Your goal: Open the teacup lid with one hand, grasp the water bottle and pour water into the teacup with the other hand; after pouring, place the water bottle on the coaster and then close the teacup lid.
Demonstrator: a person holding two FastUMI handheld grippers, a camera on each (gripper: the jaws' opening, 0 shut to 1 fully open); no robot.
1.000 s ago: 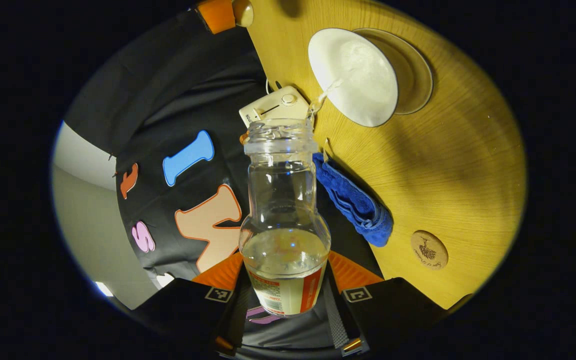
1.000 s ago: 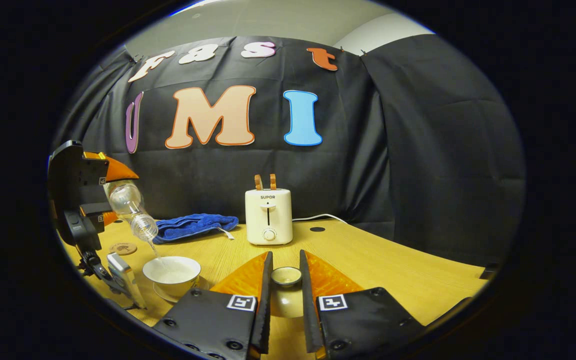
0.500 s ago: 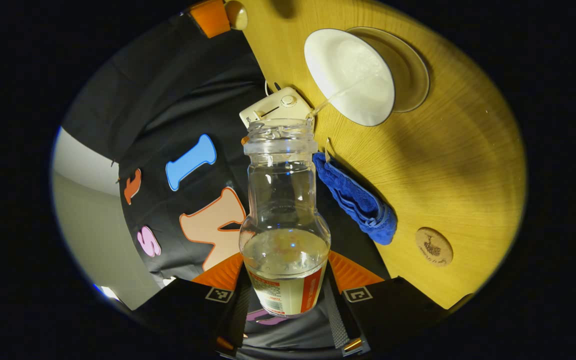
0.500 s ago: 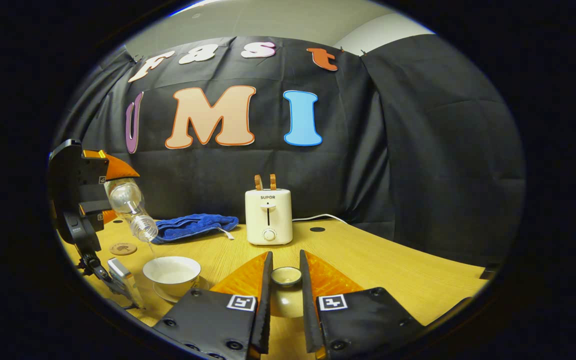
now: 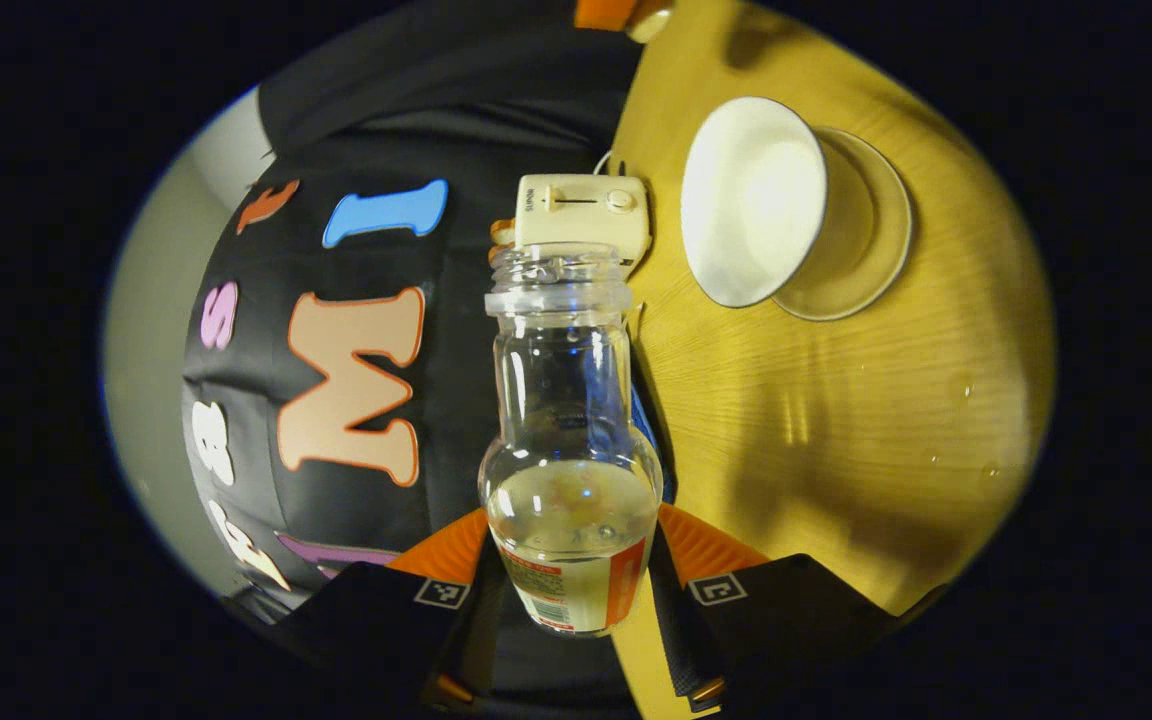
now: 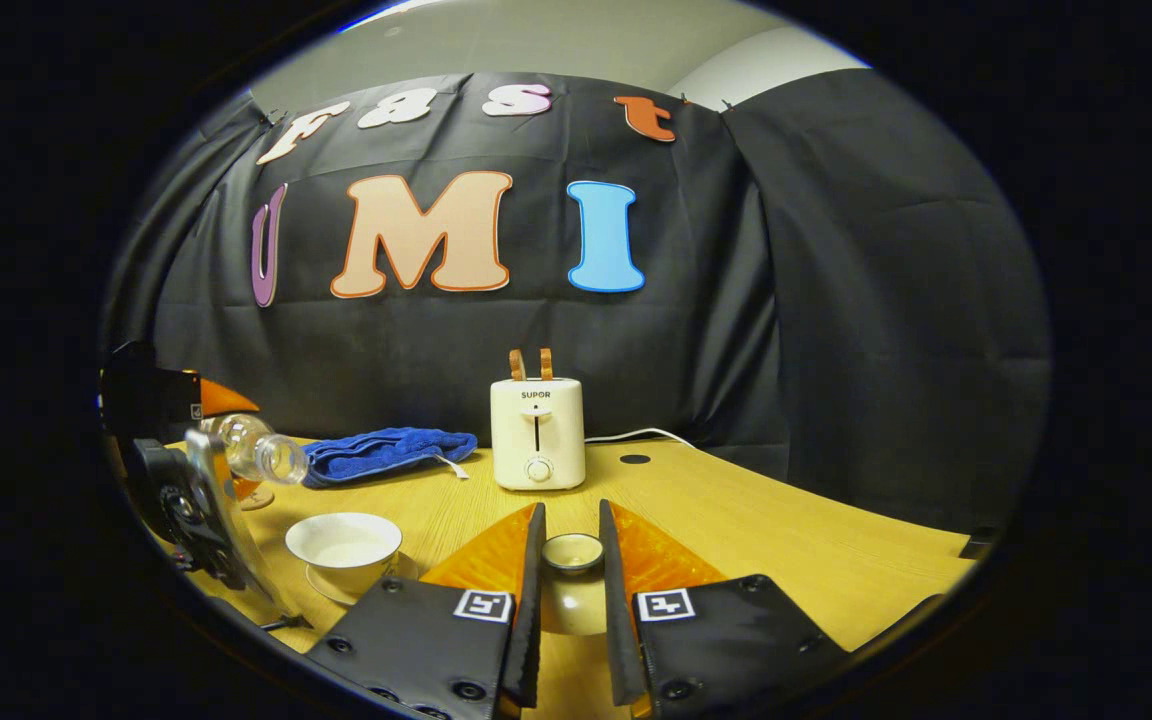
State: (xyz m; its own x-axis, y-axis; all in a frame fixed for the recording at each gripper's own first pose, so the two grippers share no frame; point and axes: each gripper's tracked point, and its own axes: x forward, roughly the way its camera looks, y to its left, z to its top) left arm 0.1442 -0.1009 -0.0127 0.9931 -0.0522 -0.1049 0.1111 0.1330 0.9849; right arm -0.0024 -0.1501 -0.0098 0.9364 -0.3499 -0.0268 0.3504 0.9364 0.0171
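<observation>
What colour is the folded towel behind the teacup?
Blue. The towel shows best in the right gripper view, lying on the table beyond the teacup.

The clear plastic water bottle (image 6: pixel 254 455) is lowered and tipped back towards level in the left gripper (image 5: pixel 573 580), and the stream into the white ceramic teacup (image 6: pixel 343 545) is stopped.

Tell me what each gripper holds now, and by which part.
Left gripper: water bottle, by its labelled lower body. Right gripper: teacup lid, by its knob.
</observation>
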